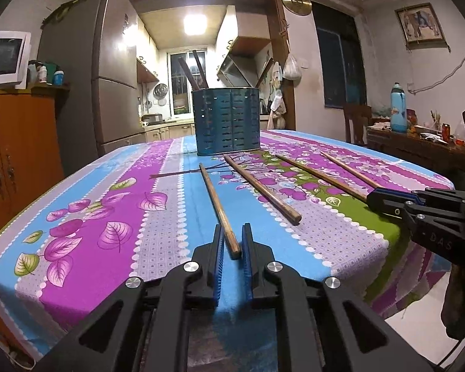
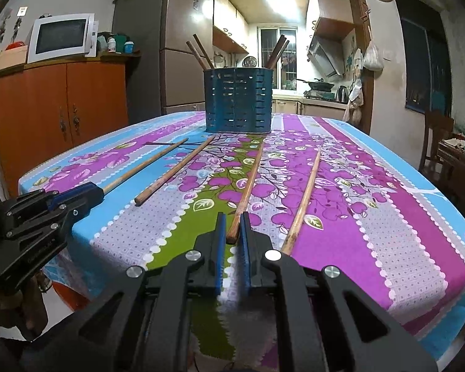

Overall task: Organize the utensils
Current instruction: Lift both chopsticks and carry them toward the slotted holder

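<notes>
Several wooden chopsticks lie on the flowered tablecloth point(image 1: 114, 204) in front of a blue slotted utensil holder point(image 1: 228, 121), which holds a few dark chopsticks. It also shows in the right wrist view point(image 2: 238, 99). My left gripper point(image 1: 233, 232) is open, its blue pads on either side of the near end of the leftmost chopstick point(image 1: 218, 204), not clamped. My right gripper point(image 2: 232, 220) is open around the near end of the third chopstick point(image 2: 248, 186). The second chopstick point(image 2: 173, 170) and the fourth chopstick point(image 2: 303, 204) lie free.
An orange cabinet point(image 2: 59, 114) with a microwave point(image 2: 60, 37) stands left of the table. A fridge point(image 2: 145, 46) stands behind. A side table with a blue bottle point(image 1: 398, 108) and a chair point(image 1: 355, 124) are on the right. The table's front edge is close below both grippers.
</notes>
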Motion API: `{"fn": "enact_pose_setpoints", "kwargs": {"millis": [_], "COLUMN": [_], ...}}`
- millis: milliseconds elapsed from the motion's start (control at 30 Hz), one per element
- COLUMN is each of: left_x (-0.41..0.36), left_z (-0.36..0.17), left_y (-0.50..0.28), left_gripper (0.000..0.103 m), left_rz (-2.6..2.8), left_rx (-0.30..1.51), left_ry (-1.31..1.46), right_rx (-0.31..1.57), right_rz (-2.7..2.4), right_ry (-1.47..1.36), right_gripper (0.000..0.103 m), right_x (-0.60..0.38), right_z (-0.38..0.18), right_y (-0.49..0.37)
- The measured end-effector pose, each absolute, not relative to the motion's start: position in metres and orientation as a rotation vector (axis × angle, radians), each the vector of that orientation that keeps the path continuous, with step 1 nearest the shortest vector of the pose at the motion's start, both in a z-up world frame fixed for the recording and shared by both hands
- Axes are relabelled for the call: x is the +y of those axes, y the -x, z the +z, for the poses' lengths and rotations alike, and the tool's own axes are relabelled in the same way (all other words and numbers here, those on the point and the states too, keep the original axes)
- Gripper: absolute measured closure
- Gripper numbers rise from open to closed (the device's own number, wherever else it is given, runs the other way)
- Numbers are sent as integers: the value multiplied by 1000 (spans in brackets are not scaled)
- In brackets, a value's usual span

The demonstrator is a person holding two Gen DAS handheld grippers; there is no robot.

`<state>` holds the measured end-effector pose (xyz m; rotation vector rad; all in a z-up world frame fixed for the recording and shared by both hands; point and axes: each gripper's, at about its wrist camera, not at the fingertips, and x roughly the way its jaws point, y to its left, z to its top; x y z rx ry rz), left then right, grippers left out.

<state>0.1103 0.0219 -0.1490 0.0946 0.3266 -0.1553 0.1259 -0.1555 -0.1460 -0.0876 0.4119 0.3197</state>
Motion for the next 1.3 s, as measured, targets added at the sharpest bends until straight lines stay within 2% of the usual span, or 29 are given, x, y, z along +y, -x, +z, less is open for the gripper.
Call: {"fn": "enact_pose_setpoints", "kwargs": {"millis": [333, 533, 700, 1067, 1300], "left_x": [19, 21, 22, 29, 28], "left_z": [-150, -147, -137, -58, -11], "left_y": [-112, -113, -109, -87, -99], "left_gripper": [89, 95, 96, 96, 96], "left_rz": [-142, -139, -140, -141, -169], "left_rx": [318, 332, 309, 127, 60], "left_ry": [-99, -84, -93, -106, -118], "right_rx": [409, 409, 400, 236, 171], "right_rz": [318, 319, 318, 335, 402], "right_ry": [95, 67, 45, 119, 176], "right_gripper": [95, 95, 97, 98, 98], "right_x": [-154, -156, -162, -170, -165], "right_z": [-147, -147, -142, -63, -6], "right_y": [-127, -129, -127, -110, -130]}}
